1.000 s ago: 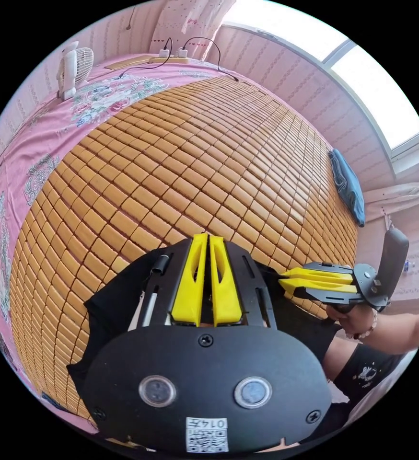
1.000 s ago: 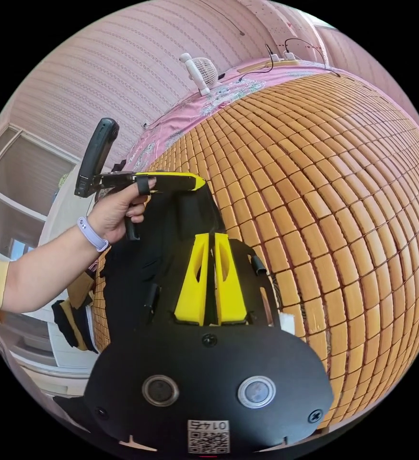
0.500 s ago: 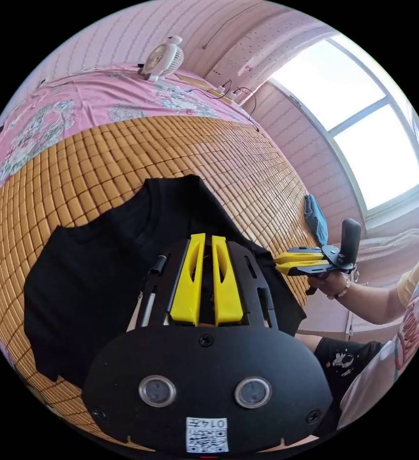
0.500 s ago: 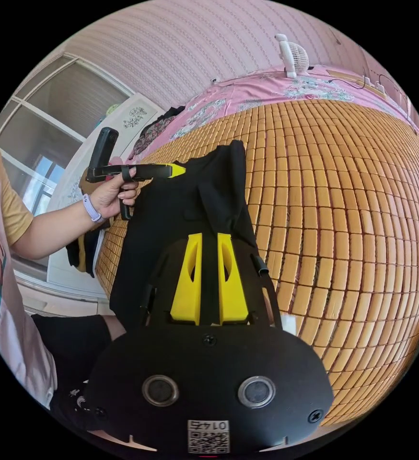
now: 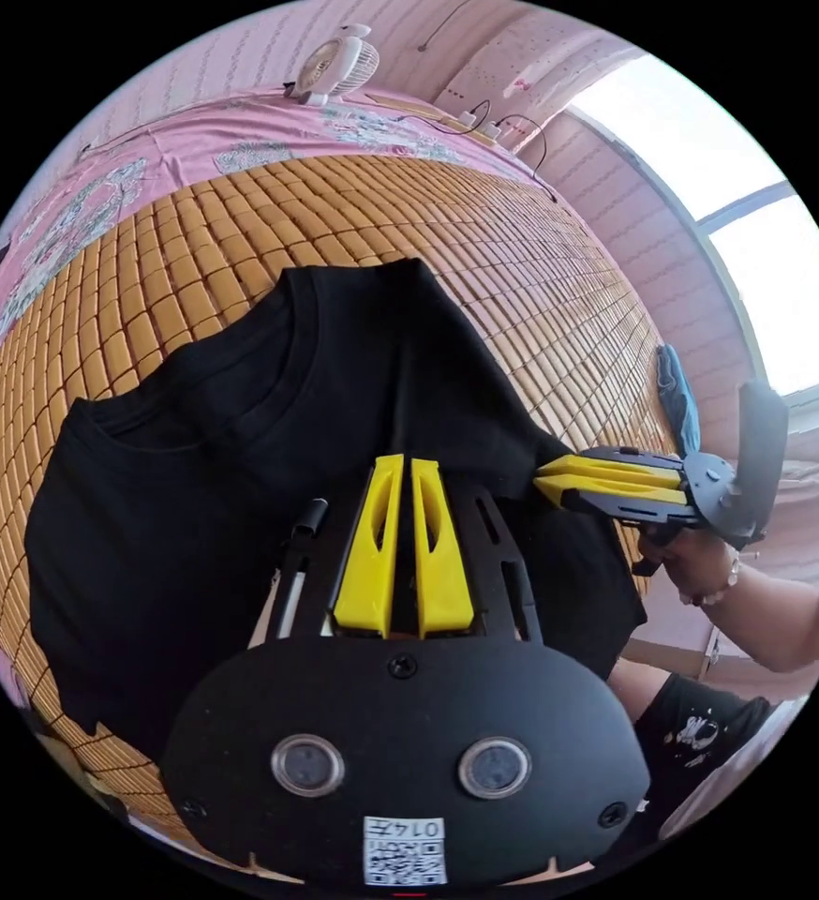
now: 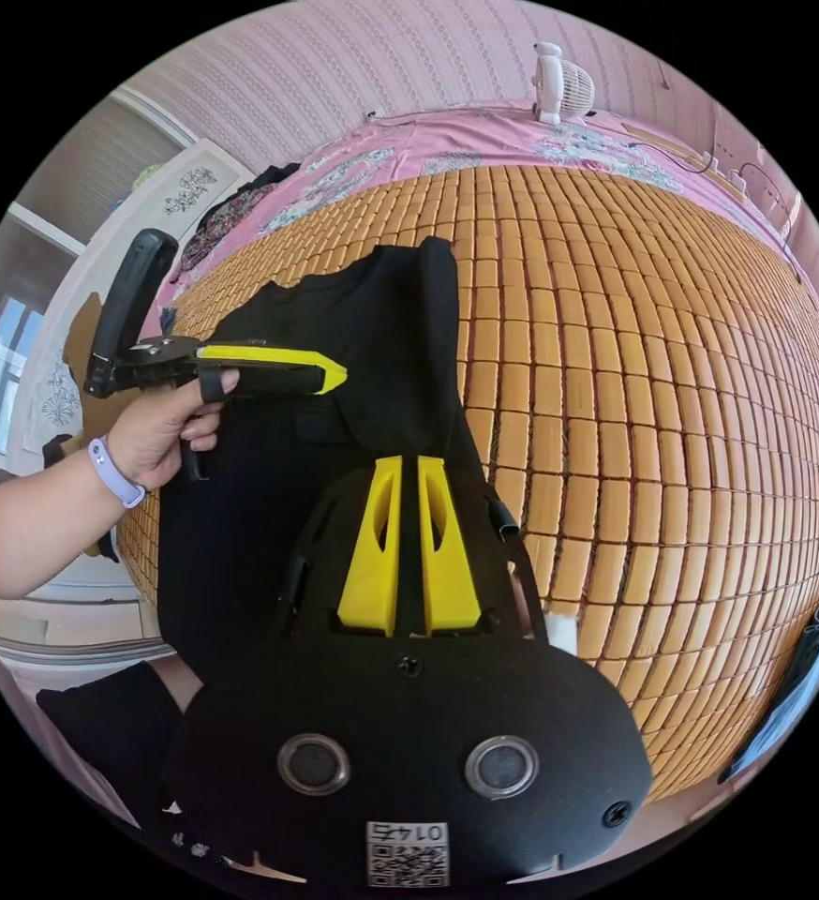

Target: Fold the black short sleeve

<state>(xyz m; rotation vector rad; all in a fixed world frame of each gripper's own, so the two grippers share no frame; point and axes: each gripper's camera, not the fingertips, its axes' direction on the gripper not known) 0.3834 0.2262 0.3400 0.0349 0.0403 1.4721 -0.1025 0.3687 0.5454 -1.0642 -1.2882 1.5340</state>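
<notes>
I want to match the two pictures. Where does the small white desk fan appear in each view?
Left gripper view: the small white desk fan stands at the top, left of centre, on the pink flowered bedsheet.
Right gripper view: the fan stands at the top, right of centre, on the same sheet.
Shared landmark: the black short-sleeve shirt on the bamboo-tile mat.

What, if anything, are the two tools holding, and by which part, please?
Both the left tool and right tool pinch the black T-shirt at its hem edge.
</notes>
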